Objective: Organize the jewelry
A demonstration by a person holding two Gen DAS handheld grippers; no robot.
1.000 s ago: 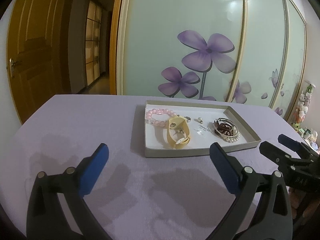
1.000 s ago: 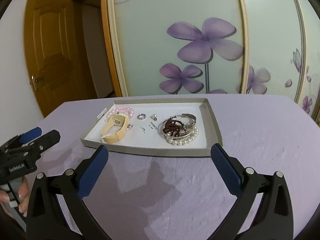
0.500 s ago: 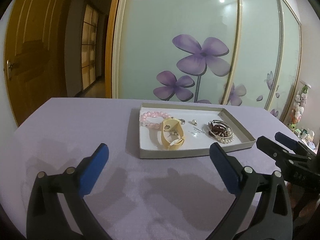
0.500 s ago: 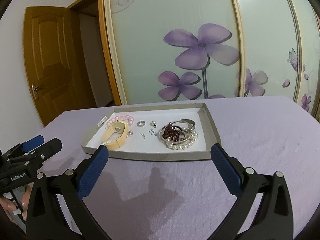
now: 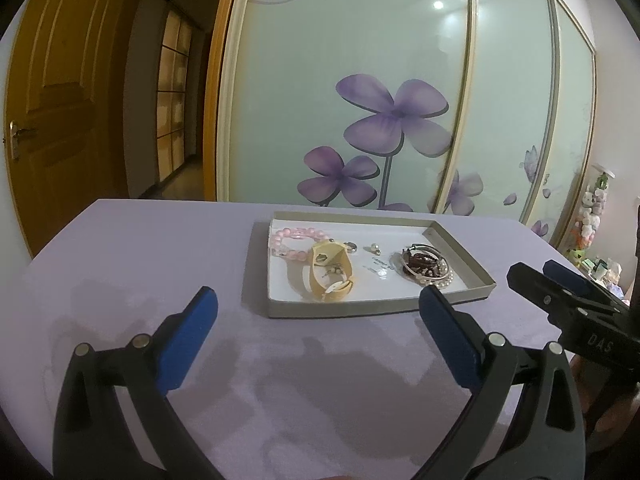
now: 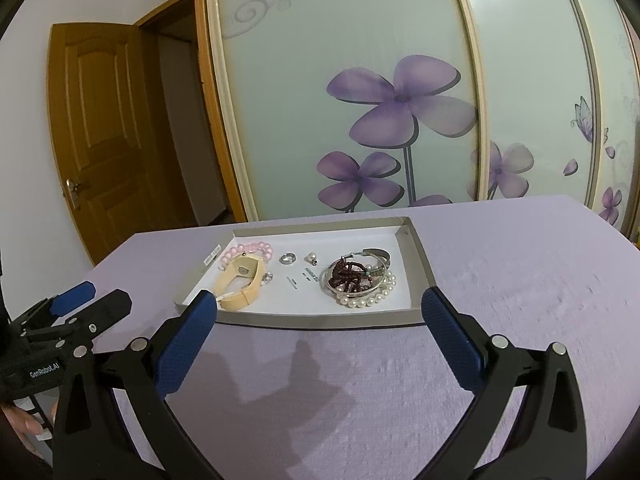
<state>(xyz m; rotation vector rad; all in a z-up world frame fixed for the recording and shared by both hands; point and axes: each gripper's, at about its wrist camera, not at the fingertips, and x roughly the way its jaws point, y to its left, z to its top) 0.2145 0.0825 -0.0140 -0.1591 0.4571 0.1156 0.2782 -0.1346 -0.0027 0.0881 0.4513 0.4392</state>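
A shallow grey cardboard tray (image 5: pixel 360 307) (image 6: pixel 420 256) lies on a lilac tablecloth. It holds a pink bead bracelet (image 5: pixel 296 236) (image 6: pixel 248 249), a cream cuff (image 5: pixel 332 274) (image 6: pixel 239 280), a silver ring (image 6: pixel 287 258), a small pearl stud (image 6: pixel 312 257), and a pile of a pearl strand, dark red beads and a silver bangle (image 5: pixel 426 266) (image 6: pixel 360 278). My left gripper (image 5: pixel 318 320) is open and empty, short of the tray's near wall. My right gripper (image 6: pixel 318 320) is open and empty, also in front of the tray.
The lilac-covered table (image 5: pixel 140 264) (image 6: pixel 540 280) ends at a sliding wardrobe with purple flower panels (image 5: pixel 392 120). A wooden door (image 6: pixel 96 128) stands at the left. The right gripper shows at the right edge of the left view (image 5: pixel 568 292). Soft toys (image 5: pixel 592 216) hang at far right.
Both views have pulled back and tilted up a little, so the tray looks smaller and lower. The jewellery in the tray has not moved. Both grippers stay open.
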